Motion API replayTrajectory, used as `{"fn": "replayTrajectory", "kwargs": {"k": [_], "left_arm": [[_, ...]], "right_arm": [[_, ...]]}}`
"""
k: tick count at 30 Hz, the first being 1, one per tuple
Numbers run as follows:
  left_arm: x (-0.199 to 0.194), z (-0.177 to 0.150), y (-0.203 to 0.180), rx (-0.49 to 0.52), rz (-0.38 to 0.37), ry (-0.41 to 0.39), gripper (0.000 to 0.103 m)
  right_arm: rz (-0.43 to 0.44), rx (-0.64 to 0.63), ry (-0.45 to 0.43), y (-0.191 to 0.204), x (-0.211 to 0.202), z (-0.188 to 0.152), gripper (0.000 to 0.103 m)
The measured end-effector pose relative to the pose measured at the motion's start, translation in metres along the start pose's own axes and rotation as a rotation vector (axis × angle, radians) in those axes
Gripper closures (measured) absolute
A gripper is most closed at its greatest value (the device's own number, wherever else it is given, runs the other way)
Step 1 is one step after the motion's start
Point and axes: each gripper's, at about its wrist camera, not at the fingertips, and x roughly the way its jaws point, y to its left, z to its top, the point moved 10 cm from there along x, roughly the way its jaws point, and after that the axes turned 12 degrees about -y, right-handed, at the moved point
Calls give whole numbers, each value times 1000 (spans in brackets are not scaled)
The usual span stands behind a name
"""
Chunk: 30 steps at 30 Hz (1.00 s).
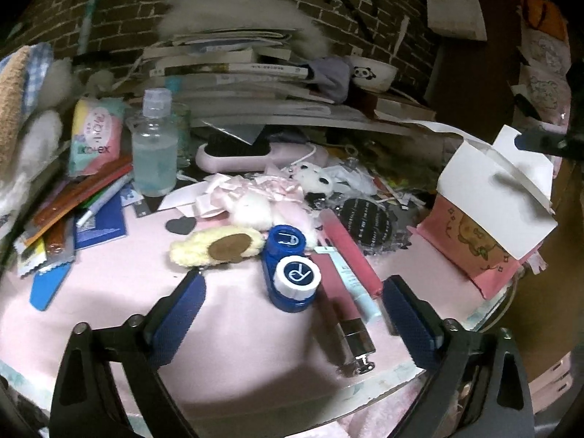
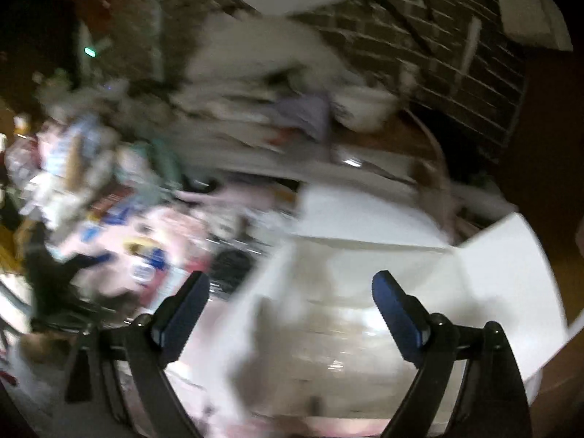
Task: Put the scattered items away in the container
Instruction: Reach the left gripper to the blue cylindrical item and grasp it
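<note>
A: Hovering above the near edge of the worktop, the left tool stands wide open and empty, its pads to either side of the blue contact-lens case. What threatens the pick?

B: Crowding. The pale-blue tube and the pink lip-gloss tube lie just beside the case on its right, and the dark lipstick lies nearer the edge still. As judged, a closing right-hand pad could catch a tube and roll it off the near edge. The fluffy cream hair clip touches the case on the other side and might be dragged along.

A: And the container?

B: The white paper box stands at the right edge of the worktop with its flaps raised. The right tool, also open and holding nothing, is poised over its mouth. That view is badly blurred, so the contents cannot be told.

A: The hazard there?

B: Probably the light box itself: a pad snagging a flap could tip it or push it over the right edge.
</note>
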Motion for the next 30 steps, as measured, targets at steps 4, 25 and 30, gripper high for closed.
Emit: {"fn": "replayTrajectory", "kwargs": {"k": [4,25,30], "left_arm": [[10,-5,0,11,1,26,38],[25,-13,15,60,30,41,76],[36,-11,11,93,31,32,75]], "right_arm": [[148,11,-64,56,-6,-1,13],[307,128,32,144,48,-119,13],[294,212,44,133,59,-132,13]]}}
